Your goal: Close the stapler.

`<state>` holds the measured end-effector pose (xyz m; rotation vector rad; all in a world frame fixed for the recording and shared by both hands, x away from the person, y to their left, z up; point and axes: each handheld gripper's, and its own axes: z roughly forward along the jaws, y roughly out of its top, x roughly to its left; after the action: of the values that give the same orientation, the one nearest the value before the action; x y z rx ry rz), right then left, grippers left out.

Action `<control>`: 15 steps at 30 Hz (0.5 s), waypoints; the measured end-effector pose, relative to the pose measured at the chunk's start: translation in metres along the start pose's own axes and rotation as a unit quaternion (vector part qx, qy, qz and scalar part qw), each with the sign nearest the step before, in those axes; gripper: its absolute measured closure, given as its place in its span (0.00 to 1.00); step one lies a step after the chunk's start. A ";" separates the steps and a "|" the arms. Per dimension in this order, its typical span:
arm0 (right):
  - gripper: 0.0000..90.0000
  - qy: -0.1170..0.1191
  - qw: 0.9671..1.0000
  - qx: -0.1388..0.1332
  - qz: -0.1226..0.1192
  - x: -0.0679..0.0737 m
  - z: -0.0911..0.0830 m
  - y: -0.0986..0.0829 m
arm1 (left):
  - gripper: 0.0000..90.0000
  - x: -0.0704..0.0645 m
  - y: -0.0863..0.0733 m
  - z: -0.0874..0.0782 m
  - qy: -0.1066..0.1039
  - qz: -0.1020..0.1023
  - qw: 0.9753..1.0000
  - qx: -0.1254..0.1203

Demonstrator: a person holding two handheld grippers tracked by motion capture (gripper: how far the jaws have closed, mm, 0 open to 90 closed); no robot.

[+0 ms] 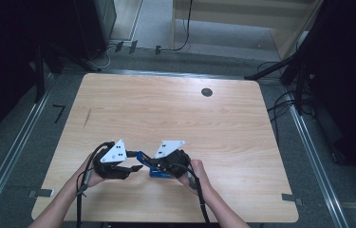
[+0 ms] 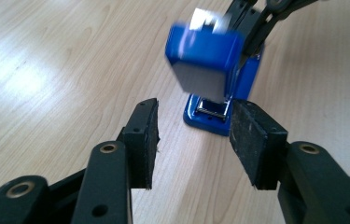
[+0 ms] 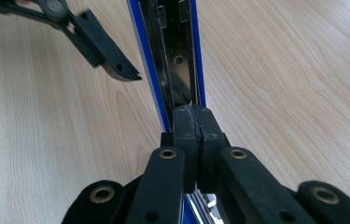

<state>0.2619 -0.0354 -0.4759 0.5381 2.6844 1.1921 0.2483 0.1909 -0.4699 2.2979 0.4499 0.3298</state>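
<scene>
A stapler stands on the table near its front edge, left of centre, between the left gripper and right gripper.

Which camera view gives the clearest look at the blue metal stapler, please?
The left gripper view: the blue metal stapler stands there with its base on the wooden table, top raised and blurred. The right gripper view looks along its open staple channel past the shut right gripper. In the high view it is small and partly hidden.
</scene>
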 end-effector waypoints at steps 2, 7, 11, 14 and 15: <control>1.00 0.000 1.000 -0.002 0.002 -0.001 -0.002 -0.001 | 0.62 -0.002 0.001 0.005 0.000 -0.001 1.000 -0.002; 1.00 -0.002 1.000 -0.002 0.003 -0.003 -0.006 -0.004 | 0.63 -0.006 0.004 0.020 -0.004 -0.001 1.000 -0.002; 1.00 -0.004 1.000 -0.002 0.004 -0.004 -0.009 -0.006 | 0.68 -0.012 0.008 0.031 -0.012 0.001 1.000 -0.003; 1.00 -0.007 1.000 -0.001 0.004 -0.005 -0.011 -0.007 | 0.70 -0.015 0.010 0.037 -0.010 -0.001 1.000 -0.008; 1.00 -0.009 1.000 -0.001 0.004 -0.006 -0.012 -0.008 | 0.71 -0.015 0.010 0.038 -0.011 -0.003 1.000 -0.010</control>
<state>0.2618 -0.0510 -0.4736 0.5570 2.6692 1.1866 0.2509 0.1544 -0.4902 2.2785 0.4398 0.3036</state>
